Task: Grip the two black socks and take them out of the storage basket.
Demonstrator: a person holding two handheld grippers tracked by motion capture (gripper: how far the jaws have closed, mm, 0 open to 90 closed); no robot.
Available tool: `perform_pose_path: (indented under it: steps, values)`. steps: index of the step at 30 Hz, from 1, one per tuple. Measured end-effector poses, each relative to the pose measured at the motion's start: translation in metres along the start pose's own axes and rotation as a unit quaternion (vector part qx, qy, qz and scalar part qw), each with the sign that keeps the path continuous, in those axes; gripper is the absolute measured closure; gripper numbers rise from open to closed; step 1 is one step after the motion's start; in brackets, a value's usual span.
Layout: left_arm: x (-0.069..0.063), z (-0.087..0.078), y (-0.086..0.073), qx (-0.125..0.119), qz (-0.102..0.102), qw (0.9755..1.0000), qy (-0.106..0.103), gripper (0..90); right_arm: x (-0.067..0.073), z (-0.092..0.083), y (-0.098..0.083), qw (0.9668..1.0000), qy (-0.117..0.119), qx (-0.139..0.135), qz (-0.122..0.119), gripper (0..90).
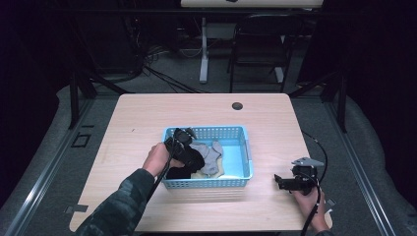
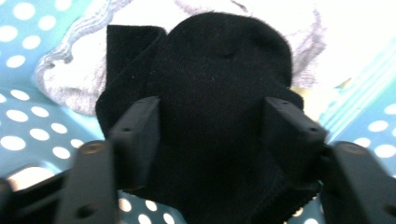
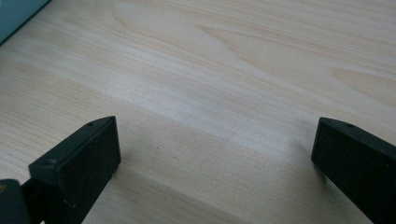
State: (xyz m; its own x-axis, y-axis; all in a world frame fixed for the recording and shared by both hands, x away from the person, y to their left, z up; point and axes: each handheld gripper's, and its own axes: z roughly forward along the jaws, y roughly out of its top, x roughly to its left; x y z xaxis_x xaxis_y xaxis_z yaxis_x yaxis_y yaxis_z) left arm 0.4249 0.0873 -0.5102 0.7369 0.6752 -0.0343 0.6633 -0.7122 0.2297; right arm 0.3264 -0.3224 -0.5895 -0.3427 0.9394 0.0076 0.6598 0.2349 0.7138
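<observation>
Black sock (image 2: 219,93) is seemingly pinched by left hand-held gripper (image 2: 212,135) for lifting from blue basket (image 1: 243,147); right hand-held gripper (image 3: 212,154) is parked open on counter (image 3: 233,70)

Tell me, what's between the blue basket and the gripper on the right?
Just bare wooden table. In the high view, nothing lies between the blue basket and the right gripper, whose open jaws point at it.

Between the left gripper's (image 2: 212,135) matt black plastic jaws sits a black sock (image 2: 219,93) of fine, soft knit. Beyond it lies a grey sock (image 2: 74,79), fuzzier cloth. Around them the basket (image 1: 248,157) is smooth perforated blue plastic. Under the right gripper (image 3: 215,154), the table (image 3: 224,60) is pale matt wood grain.
</observation>
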Motion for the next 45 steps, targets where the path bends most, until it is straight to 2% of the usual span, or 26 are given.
perform_pose_path:
  steps: [4,8,9,10,12,15,19,20,22,23,25,28,34,45]
  values:
    - [0.001,0.004,-0.001,0.007,0.003,0.9999,0.009,59.5,0.0,0.0,0.0,1.0,0.0,0.0,0.0,0.7]
    - [0.0,0.002,-0.004,-0.001,0.014,0.9999,0.006,81.5,0.0,0.0,0.0,1.0,0.001,0.0,0.0,0.9]
    - [0.0,0.002,-0.004,-0.001,0.014,0.9999,0.006,83.8,0.0,0.0,0.0,1.0,0.001,0.0,0.0,0.9]
    - [0.001,-0.001,-0.004,-0.004,0.021,0.9997,0.007,83.8,0.0,0.0,0.0,1.0,0.001,0.0,0.0,0.9]
    - [0.001,-0.007,-0.005,-0.014,0.024,0.9996,0.007,85.8,0.0,0.0,0.0,1.0,0.001,0.0,-0.001,0.9]
    - [0.001,-0.013,-0.007,-0.018,0.032,0.9993,0.008,86.6,0.0,0.0,0.0,1.0,0.001,0.0,-0.001,0.9]
    - [0.003,-0.023,-0.009,-0.037,0.028,0.9989,0.006,86.8,0.0,0.0,0.0,1.0,0.001,0.0,0.0,1.0]
    - [0.004,-0.032,-0.009,-0.048,0.029,0.9984,0.006,86.8,0.0,0.0,0.0,1.0,0.001,0.0,-0.001,1.0]
    - [0.005,-0.037,-0.009,-0.056,0.03,0.998,0.006,86.8,0.0,0.0,0.0,1.0,0.001,0.0,0.0,1.0]
    - [0.005,-0.047,-0.009,-0.064,0.031,0.9974,0.008,86.8,0.0,0.0,0.0,1.0,0.001,0.0,-0.001,1.0]
    - [0.006,-0.05,-0.009,-0.066,0.034,0.9973,0.007,86.9,0.0,0.0,0.0,1.0,0.001,0.0,-0.001,1.0]
    - [0.006,-0.067,-0.008,-0.082,0.038,0.9958,0.009,86.8,0.0,0.0,0.0,1.0,0.001,-0.001,0.0,1.0]
    - [0.007,-0.088,-0.005,-0.093,0.05,0.9944,0.011,86.8,0.0,0.0,0.0,1.0,0.001,-0.001,-0.001,0.9]
    - [0.004,-0.125,0.005,-0.113,0.067,0.9909,0.027,87.1,0.0,0.0,0.0,1.0,0.001,-0.001,-0.001,1.0]
